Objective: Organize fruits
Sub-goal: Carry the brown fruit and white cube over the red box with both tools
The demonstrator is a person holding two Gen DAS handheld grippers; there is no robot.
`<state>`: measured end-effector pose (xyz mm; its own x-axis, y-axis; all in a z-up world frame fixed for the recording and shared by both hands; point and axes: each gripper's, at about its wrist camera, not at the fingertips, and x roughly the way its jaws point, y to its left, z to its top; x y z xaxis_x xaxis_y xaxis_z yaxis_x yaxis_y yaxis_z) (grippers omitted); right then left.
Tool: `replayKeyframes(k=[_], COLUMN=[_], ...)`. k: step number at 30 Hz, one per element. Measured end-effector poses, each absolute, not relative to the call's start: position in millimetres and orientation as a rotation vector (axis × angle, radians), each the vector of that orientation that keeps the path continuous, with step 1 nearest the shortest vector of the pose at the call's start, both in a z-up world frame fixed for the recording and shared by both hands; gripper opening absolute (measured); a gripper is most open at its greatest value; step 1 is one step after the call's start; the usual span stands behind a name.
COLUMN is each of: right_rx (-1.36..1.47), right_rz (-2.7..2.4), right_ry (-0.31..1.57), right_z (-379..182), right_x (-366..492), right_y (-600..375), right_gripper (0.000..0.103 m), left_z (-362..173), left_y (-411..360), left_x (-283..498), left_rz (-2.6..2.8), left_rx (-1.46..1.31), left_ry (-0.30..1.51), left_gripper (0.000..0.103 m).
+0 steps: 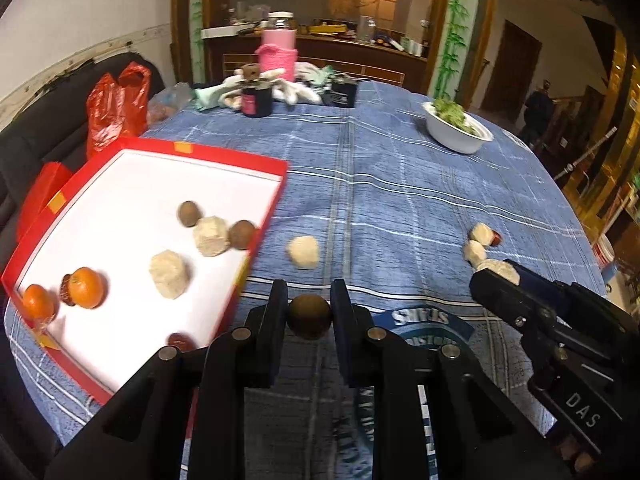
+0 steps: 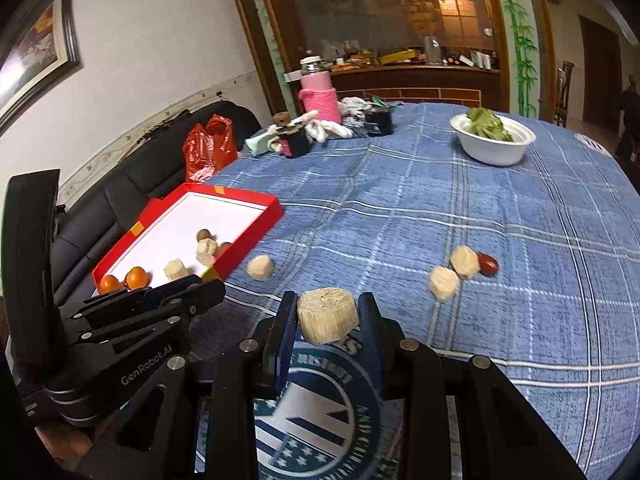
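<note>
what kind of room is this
Probably a home dining or living room: a table under a blue plaid tablecloth, a black leather sofa against the wall, and a cluttered wooden sideboard behind.

The right gripper (image 2: 328, 316) clamps a pale cut chunk (image 2: 327, 319) between its fingers, above the blue plaid cloth (image 2: 400, 208). The left gripper (image 2: 200, 288) reaches in from the left, its tips near the red box (image 2: 256, 200), its grip not readable. In the box lie two oranges (image 2: 124, 280), two pale pieces (image 2: 192, 262) and brown fruits (image 2: 205, 234). On the cloth, one pale piece (image 2: 260, 267) sits just beside the box; two more (image 2: 454, 272) lie to the right, one touching a red fruit (image 2: 488, 264). A white bowl (image 2: 492, 148) of greens stands far back
</note>
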<state>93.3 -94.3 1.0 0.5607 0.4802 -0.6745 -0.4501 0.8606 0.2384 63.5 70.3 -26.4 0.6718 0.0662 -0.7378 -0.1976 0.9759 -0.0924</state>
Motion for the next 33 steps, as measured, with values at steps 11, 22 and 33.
replayKeyframes(k=[11, 22, 33], right_rx=[0.0, -0.032, -0.073], right_rz=[0.656, 0.747, 0.81], right_ry=[0.759, 0.751, 0.779], right_z=[22, 25, 12], right_x=[97, 109, 101], right_y=[-29, 33, 70], right_gripper=[0.031, 0.031, 0.031], left_z=[-25, -33, -40], left_y=[136, 181, 214], left_x=[52, 54, 57], left_rz=[0.332, 0.43, 0.469], left_rx=[-0.245, -0.285, -0.322], left_ry=[0.804, 0.815, 0.821], left_gripper=[0.019, 0.02, 0.02])
